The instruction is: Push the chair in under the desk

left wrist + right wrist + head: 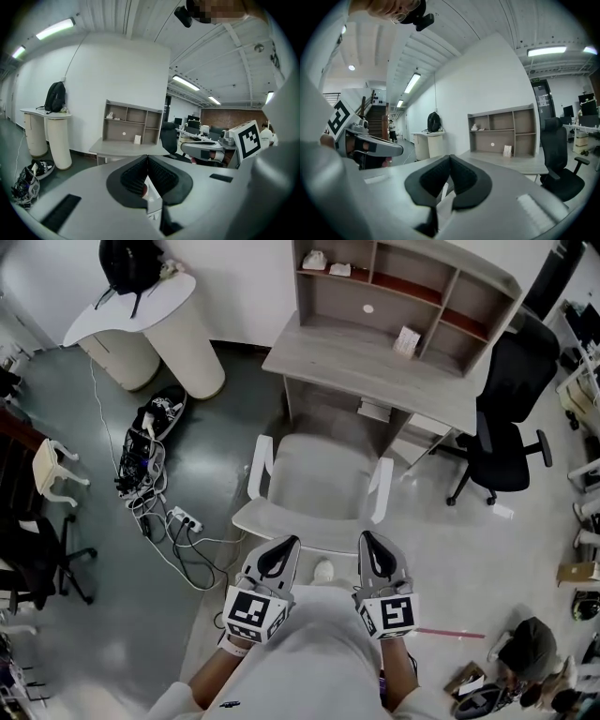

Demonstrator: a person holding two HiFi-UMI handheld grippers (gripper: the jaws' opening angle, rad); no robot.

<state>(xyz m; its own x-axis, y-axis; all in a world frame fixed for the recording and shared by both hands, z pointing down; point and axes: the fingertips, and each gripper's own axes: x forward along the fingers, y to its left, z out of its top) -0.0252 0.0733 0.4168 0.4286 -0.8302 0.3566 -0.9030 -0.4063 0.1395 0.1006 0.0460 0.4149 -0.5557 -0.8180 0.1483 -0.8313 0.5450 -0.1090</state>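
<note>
Since the left tool [286,543] and right tool [367,539] sit closed and empty behind the chair [323,479], seemingly mid-push, the next move is probably an even shove toward 12 o'clock, under the surface [375,371].

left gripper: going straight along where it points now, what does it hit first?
Likely the white chair, its backrest just ahead of the shut left gripper; whether they already touch is unclear.
</note>
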